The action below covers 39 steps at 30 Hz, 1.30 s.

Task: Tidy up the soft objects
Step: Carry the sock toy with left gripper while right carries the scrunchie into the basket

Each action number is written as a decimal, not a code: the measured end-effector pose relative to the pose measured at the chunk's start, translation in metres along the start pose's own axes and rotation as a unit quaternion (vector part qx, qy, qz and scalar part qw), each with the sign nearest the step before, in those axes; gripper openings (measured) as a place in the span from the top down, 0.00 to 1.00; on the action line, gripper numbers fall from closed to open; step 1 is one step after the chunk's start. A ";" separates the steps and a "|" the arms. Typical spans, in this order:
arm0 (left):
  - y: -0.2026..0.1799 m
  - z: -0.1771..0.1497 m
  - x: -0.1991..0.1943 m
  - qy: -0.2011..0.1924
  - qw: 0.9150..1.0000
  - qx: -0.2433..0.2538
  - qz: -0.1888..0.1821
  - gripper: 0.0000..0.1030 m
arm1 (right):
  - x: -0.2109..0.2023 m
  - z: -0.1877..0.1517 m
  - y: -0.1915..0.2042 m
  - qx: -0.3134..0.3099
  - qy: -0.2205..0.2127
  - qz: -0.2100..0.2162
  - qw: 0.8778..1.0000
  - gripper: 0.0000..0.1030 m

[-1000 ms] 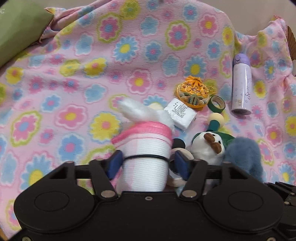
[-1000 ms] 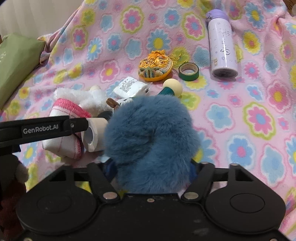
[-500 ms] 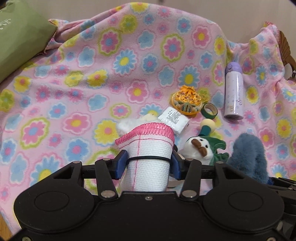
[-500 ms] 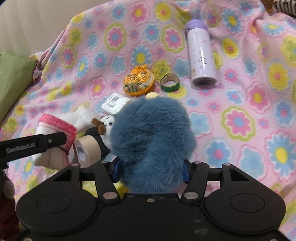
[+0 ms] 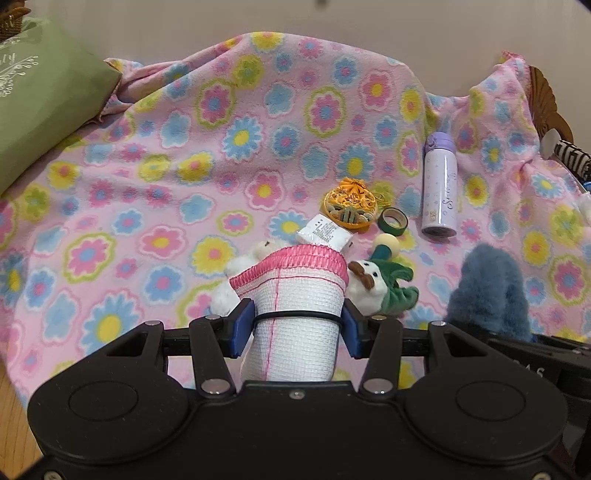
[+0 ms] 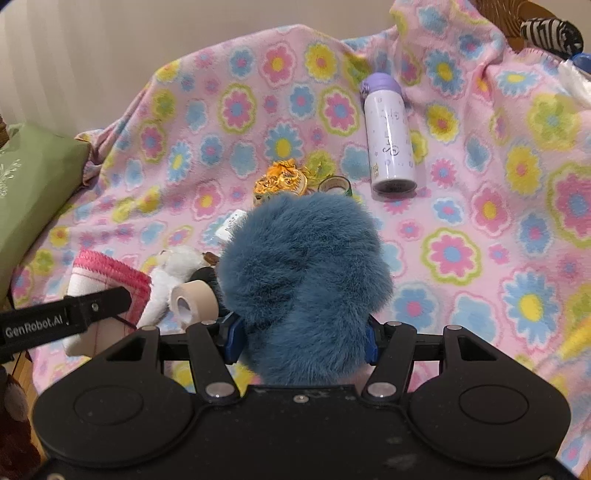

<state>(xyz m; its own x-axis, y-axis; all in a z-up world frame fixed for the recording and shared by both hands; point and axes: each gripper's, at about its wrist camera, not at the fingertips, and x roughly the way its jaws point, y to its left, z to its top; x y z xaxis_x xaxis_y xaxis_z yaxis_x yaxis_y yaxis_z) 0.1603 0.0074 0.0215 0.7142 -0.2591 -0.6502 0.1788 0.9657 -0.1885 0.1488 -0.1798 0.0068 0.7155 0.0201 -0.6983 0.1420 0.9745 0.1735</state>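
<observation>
A: What does the left gripper point(image 5: 297, 328) hold?

B: Its fingers point(image 5: 242, 328) clamp a rolled white cloth with pink trim point(image 5: 295, 295), long axis pointing away from the camera, pink end farthest, above the flowered blanket point(image 5: 184, 177).

A: And the right gripper point(image 6: 301, 338)?

B: Fingers pressed into a blue furry toy point(image 6: 306, 266); its shape is hard to make out, and it hides much of the clutter behind it.

A: Anything else?

B: A lilac bottle point(image 6: 388, 140) lies closed, cap away. A basket point(image 6: 517, 22) at the far right is cut off; its contents are unclear.
</observation>
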 end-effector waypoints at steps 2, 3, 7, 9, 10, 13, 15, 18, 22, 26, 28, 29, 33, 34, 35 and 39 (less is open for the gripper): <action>0.000 -0.004 -0.007 -0.001 1.000 -0.001 0.000 0.53 | -0.010 -0.003 0.001 -0.001 -0.004 0.005 1.000 0.44; 0.000 -0.007 -0.011 -0.002 1.000 -0.002 0.000 0.53 | -0.016 -0.005 0.002 -0.002 -0.006 0.008 1.000 0.44; -0.002 -0.016 -0.027 -0.006 1.000 -0.003 -0.001 0.53 | -0.037 -0.012 0.004 -0.010 -0.013 0.022 1.000 0.44; -0.003 -0.022 -0.036 -0.009 1.000 -0.003 0.000 0.53 | -0.049 -0.016 0.006 -0.016 -0.017 0.028 0.999 0.44; -0.004 -0.025 -0.040 -0.010 1.000 -0.004 -0.001 0.53 | -0.055 -0.019 0.006 -0.019 -0.018 0.032 0.999 0.44; -0.007 -0.034 -0.052 -0.011 1.000 -0.005 -0.002 0.53 | -0.074 -0.027 0.007 -0.022 -0.019 0.047 0.998 0.44; -0.010 -0.041 -0.060 -0.011 1.000 -0.006 -0.002 0.53 | -0.085 -0.033 0.007 -0.024 -0.017 0.056 0.998 0.44; -0.013 -0.052 -0.069 -0.008 1.000 -0.007 -0.003 0.53 | -0.100 -0.044 0.008 -0.031 -0.012 0.062 0.998 0.43; -0.019 -0.065 -0.081 -0.005 1.000 -0.004 0.001 0.53 | -0.115 -0.062 0.010 -0.045 -0.002 0.065 0.997 0.43; -0.023 -0.078 -0.091 -0.002 1.000 -0.004 0.005 0.53 | -0.126 -0.081 0.011 -0.058 0.010 0.065 0.996 0.43; -0.025 -0.085 -0.096 0.001 1.000 -0.003 0.010 0.53 | -0.129 -0.088 0.010 -0.060 0.017 0.070 0.996 0.43; -0.026 -0.088 -0.098 0.004 1.000 -0.003 0.014 0.53 | -0.130 -0.093 0.009 -0.060 0.023 0.073 0.995 0.43; -0.026 -0.098 -0.103 0.015 1.000 -0.011 0.024 0.53 | -0.134 -0.105 0.009 -0.059 0.038 0.077 0.995 0.43; -0.025 -0.100 -0.103 0.019 0.999 -0.012 0.024 0.53 | -0.136 -0.107 0.008 -0.057 0.043 0.081 0.994 0.43; -0.025 -0.103 -0.103 0.023 0.999 -0.012 0.024 0.53 | -0.136 -0.108 0.007 -0.055 0.046 0.084 0.994 0.43; -0.022 -0.107 -0.097 0.038 0.999 -0.019 0.023 0.53 | -0.132 -0.110 0.007 -0.049 0.061 0.079 0.994 0.43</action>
<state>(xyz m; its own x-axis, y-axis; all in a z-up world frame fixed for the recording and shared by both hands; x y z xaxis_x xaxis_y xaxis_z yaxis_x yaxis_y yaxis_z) 0.0144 0.0089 0.0101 0.6670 -0.2157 -0.7132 0.1188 0.9757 -0.1840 -0.0198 -0.1510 0.0243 0.6342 0.1952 -0.7481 -0.0360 0.9740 0.2235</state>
